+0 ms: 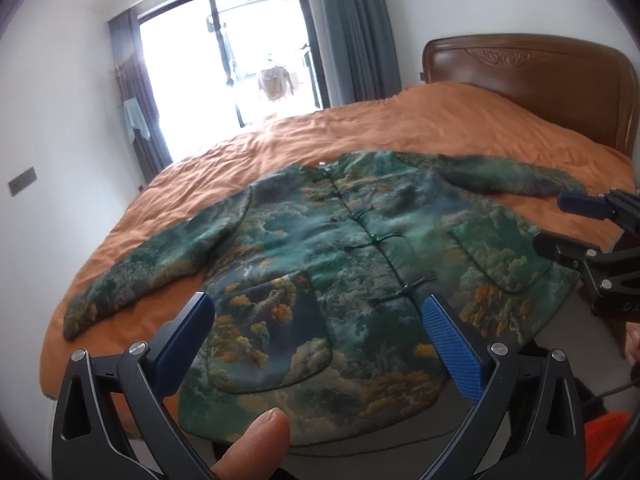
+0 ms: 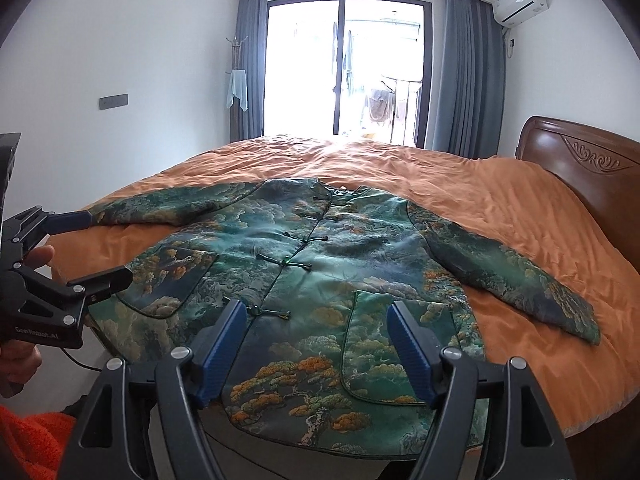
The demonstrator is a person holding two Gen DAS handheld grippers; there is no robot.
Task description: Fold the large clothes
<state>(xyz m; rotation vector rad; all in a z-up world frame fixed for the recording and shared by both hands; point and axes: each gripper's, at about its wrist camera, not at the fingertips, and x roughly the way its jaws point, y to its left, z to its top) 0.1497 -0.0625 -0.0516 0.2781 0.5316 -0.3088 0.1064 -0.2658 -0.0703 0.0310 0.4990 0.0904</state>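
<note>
A green padded jacket [image 1: 340, 240] printed with clouds and orange trees lies front up and buttoned on the bed. Both sleeves are spread out to the sides, and its hem reaches the bed's near edge. My left gripper [image 1: 316, 308] hovers open above the hem, over the left pocket, with nothing between its blue pads. In the right wrist view the jacket [image 2: 320, 248] fills the middle. My right gripper [image 2: 316, 312] is open above the right pocket and hem, holding nothing. Each gripper also shows in the other's view: the right gripper [image 1: 556, 222] and the left gripper [image 2: 104, 248], both open.
An orange cover [image 2: 500, 200] is spread over the bed, with a carved wooden headboard [image 2: 580, 168] on the right. A glass balcony door [image 2: 344, 68] with grey curtains stands beyond. A thumb [image 1: 256, 448] and an orange sleeve [image 2: 28, 440] show at the near edge.
</note>
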